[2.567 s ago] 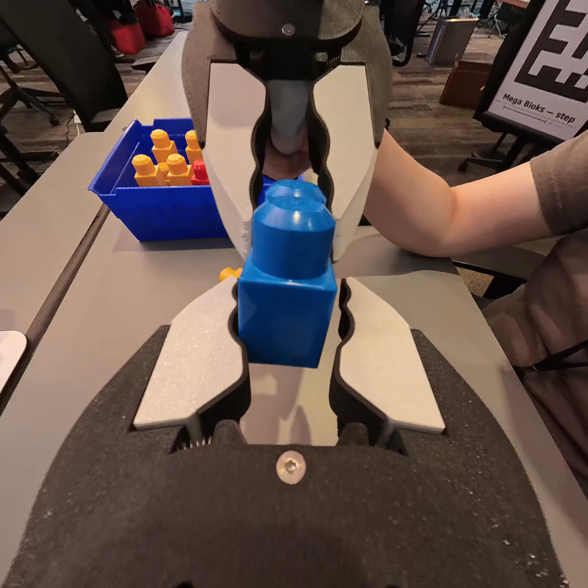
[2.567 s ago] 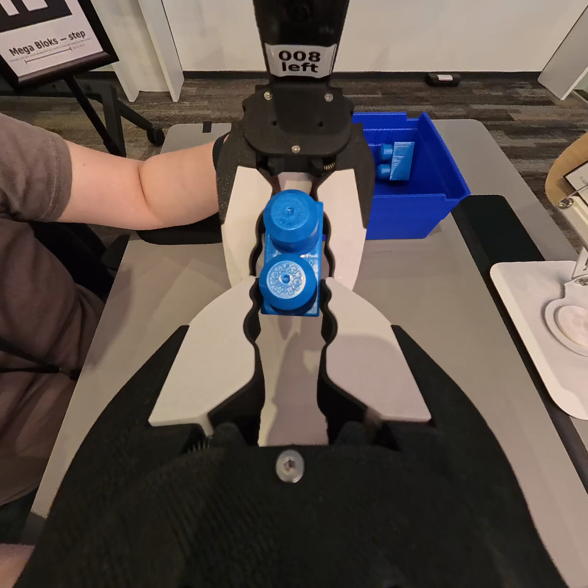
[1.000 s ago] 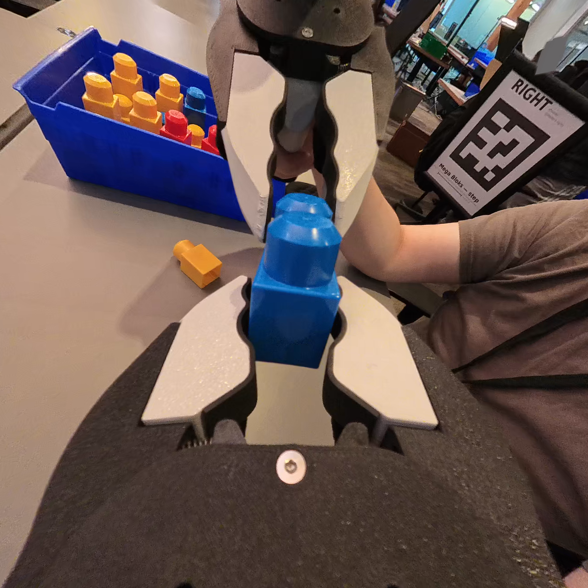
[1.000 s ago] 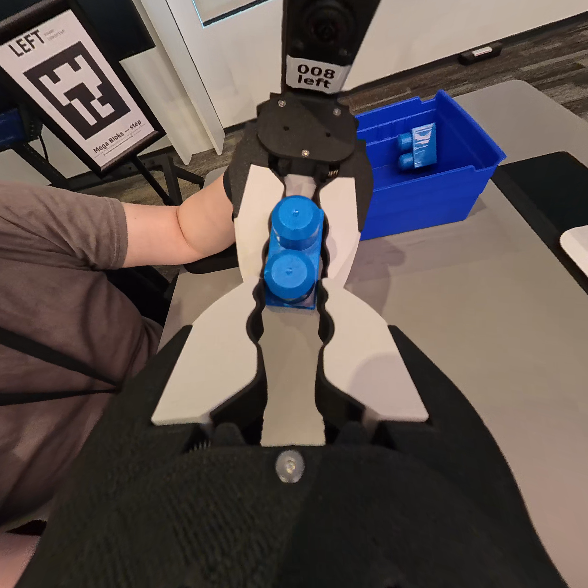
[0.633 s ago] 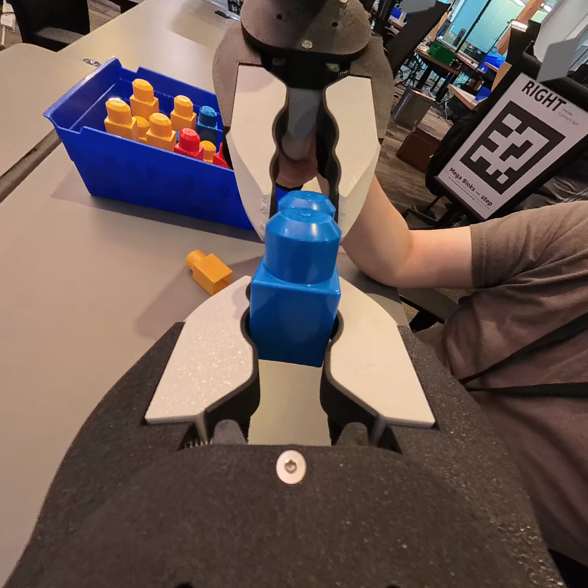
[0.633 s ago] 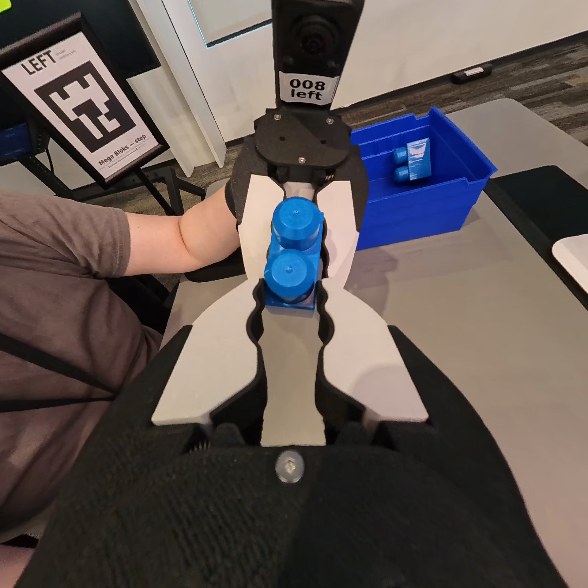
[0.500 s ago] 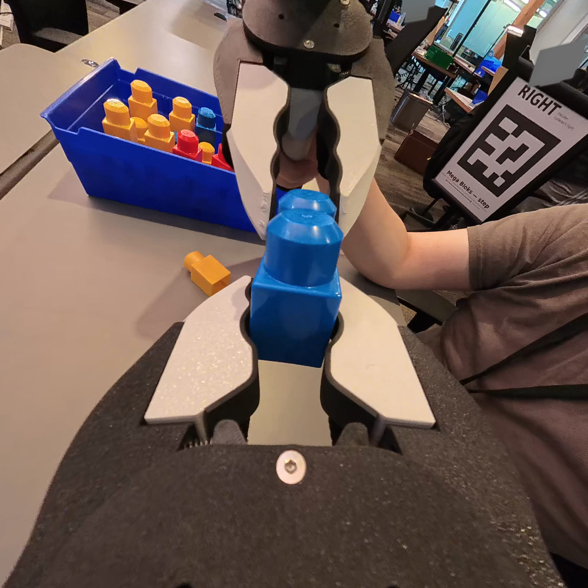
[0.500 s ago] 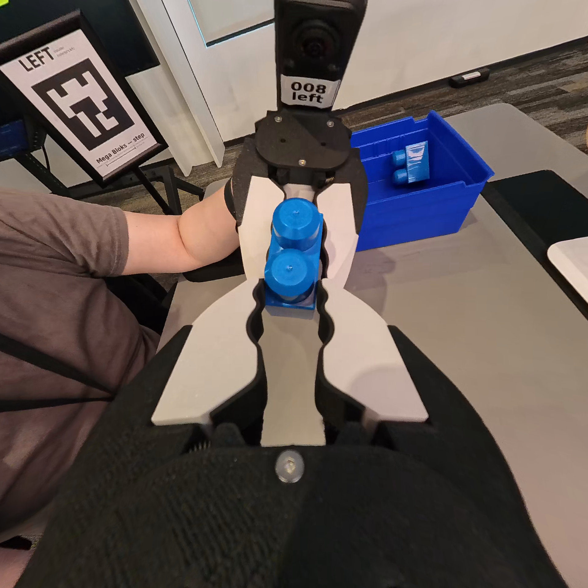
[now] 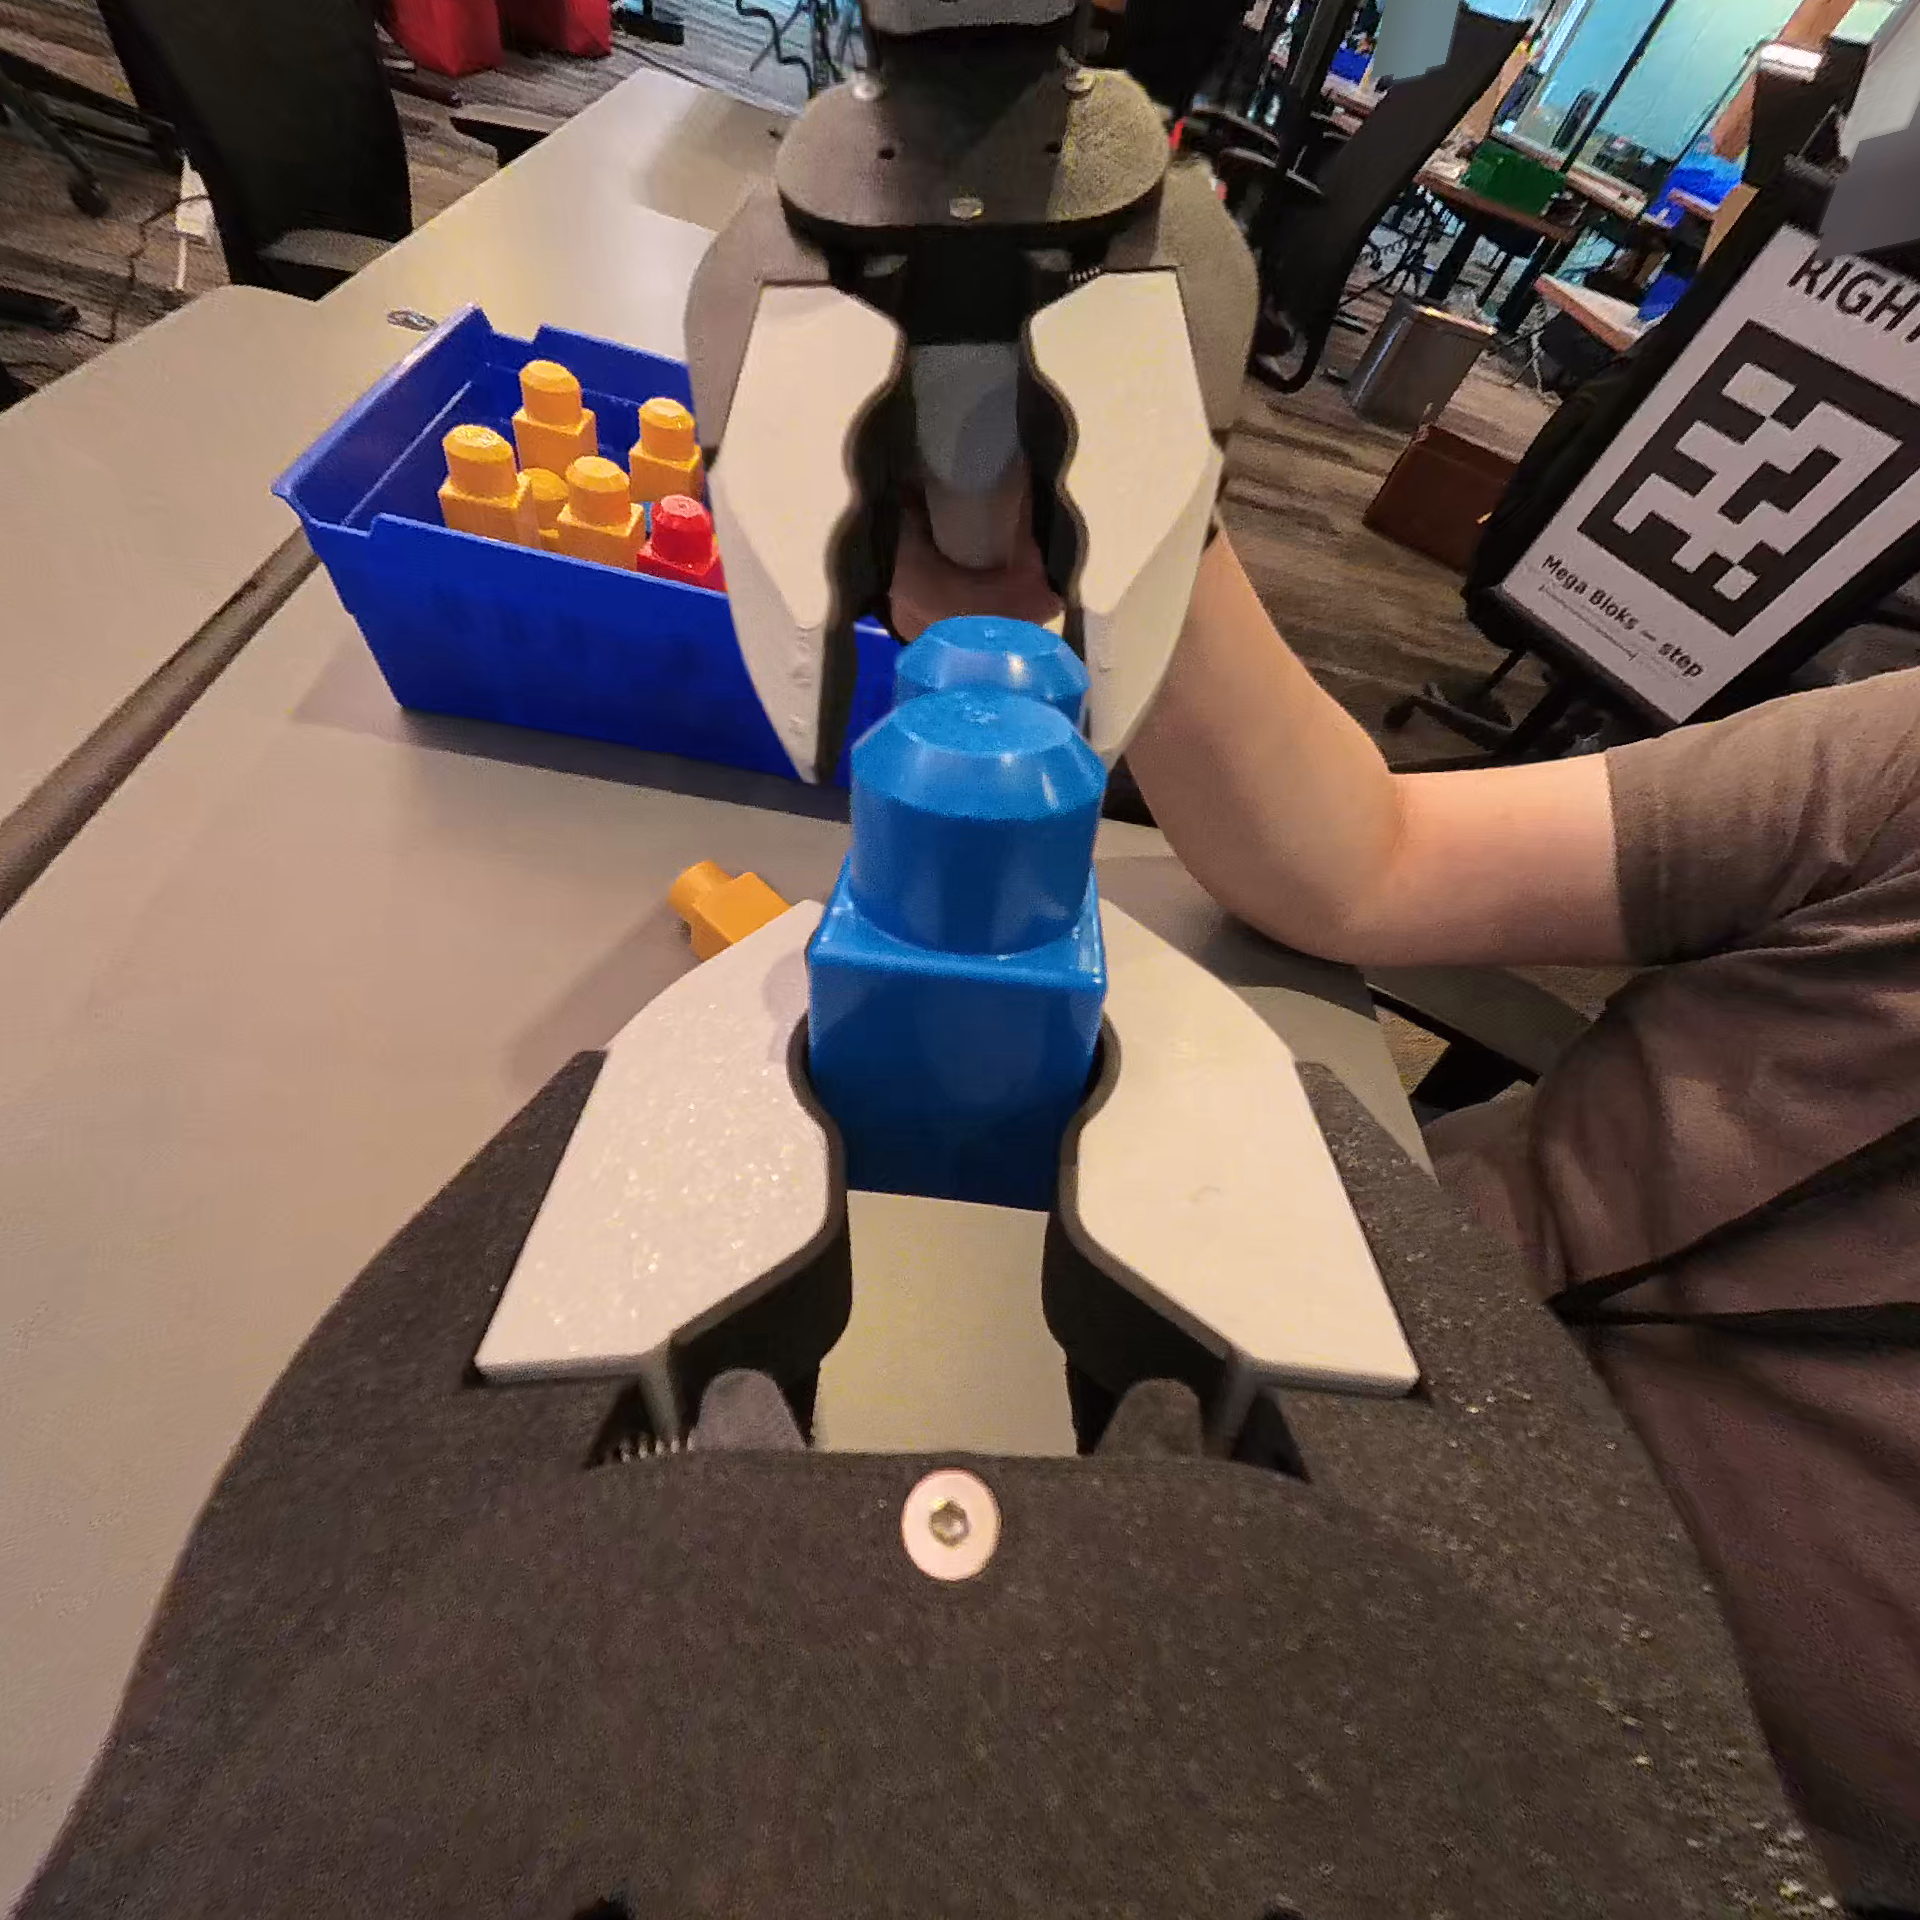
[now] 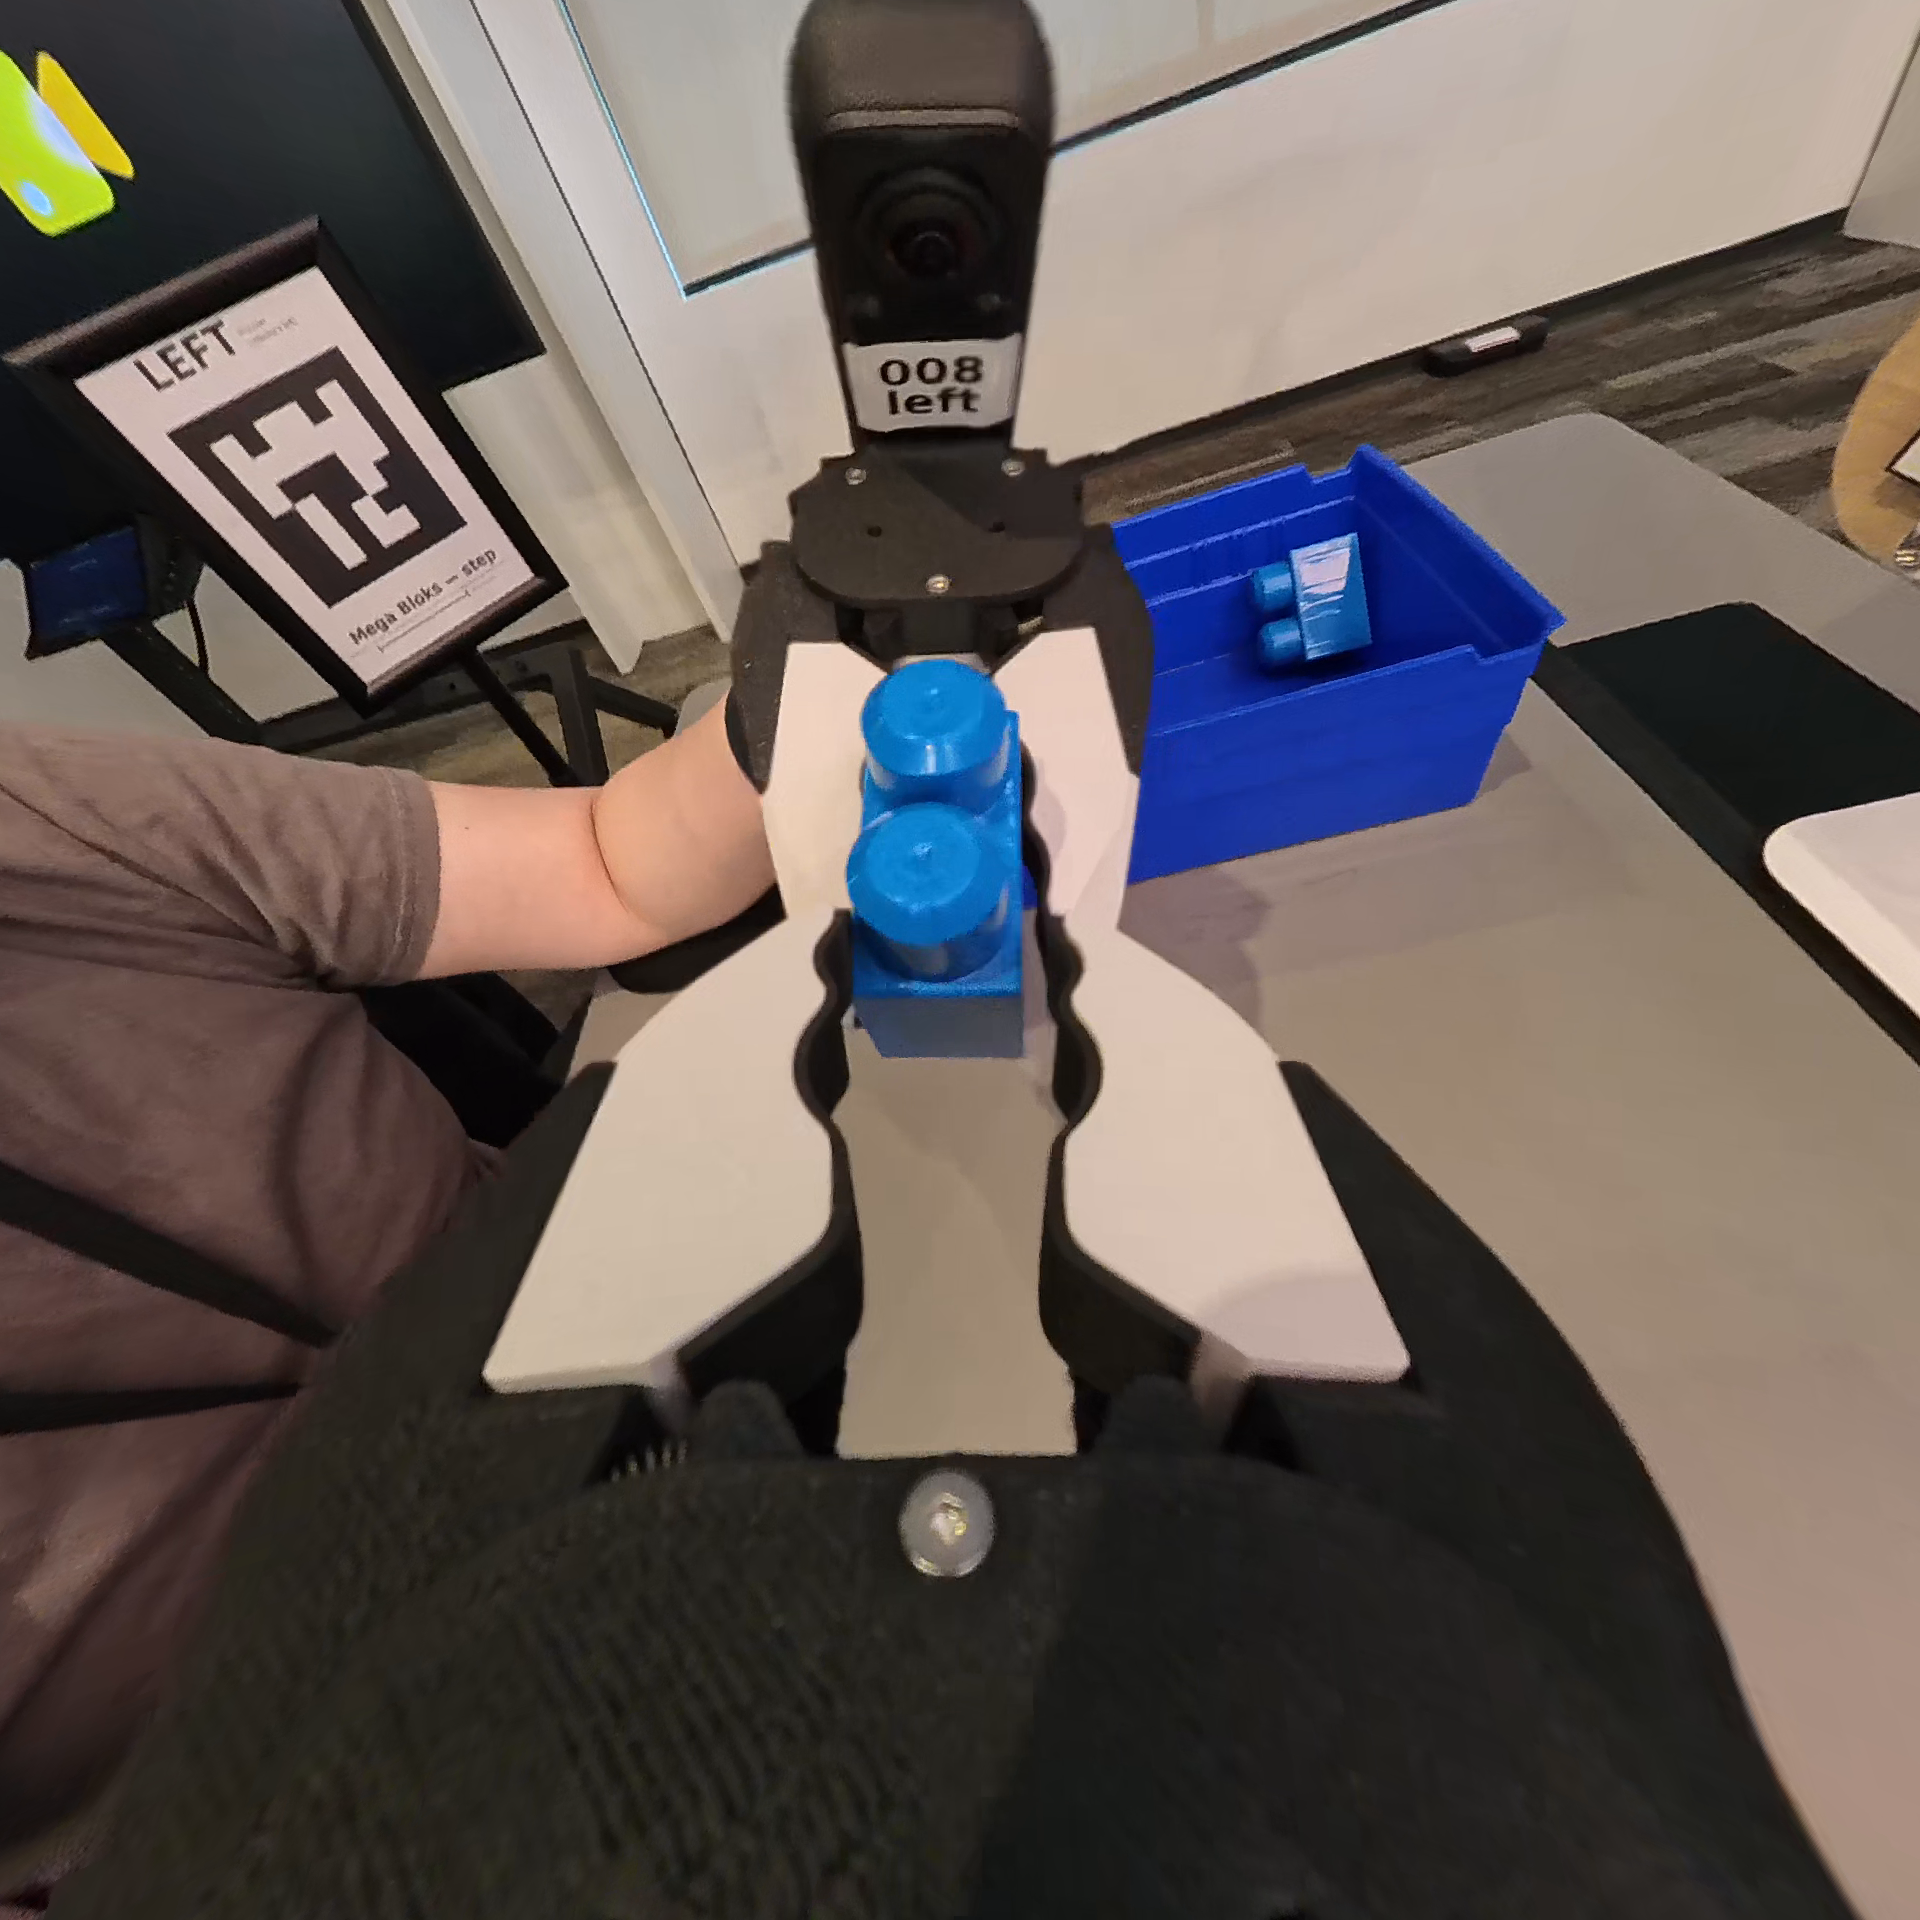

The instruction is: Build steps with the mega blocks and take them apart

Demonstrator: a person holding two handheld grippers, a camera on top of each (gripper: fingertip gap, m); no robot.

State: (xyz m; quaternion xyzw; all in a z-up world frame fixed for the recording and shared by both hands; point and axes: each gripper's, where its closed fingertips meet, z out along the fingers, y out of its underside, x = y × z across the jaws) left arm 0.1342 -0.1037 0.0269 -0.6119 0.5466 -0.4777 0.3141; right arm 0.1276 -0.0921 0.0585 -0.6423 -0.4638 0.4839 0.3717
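Both my grippers, left [image 9: 954,1023] and right [image 10: 940,971], still pinch the blue two-stud plastic block [image 9: 961,940] end-to-end; I've only swung it around midair, nothing's stacked yet.

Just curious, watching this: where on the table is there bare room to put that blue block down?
Free: grey table left of the left tool, before the block-filled bin; also right of the right tool, before the other bin. Crowded: around the orange block.

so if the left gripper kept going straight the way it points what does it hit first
Likely the right gripper, facing it head-on and gripping the far end of the same blue block that the left gripper holds.
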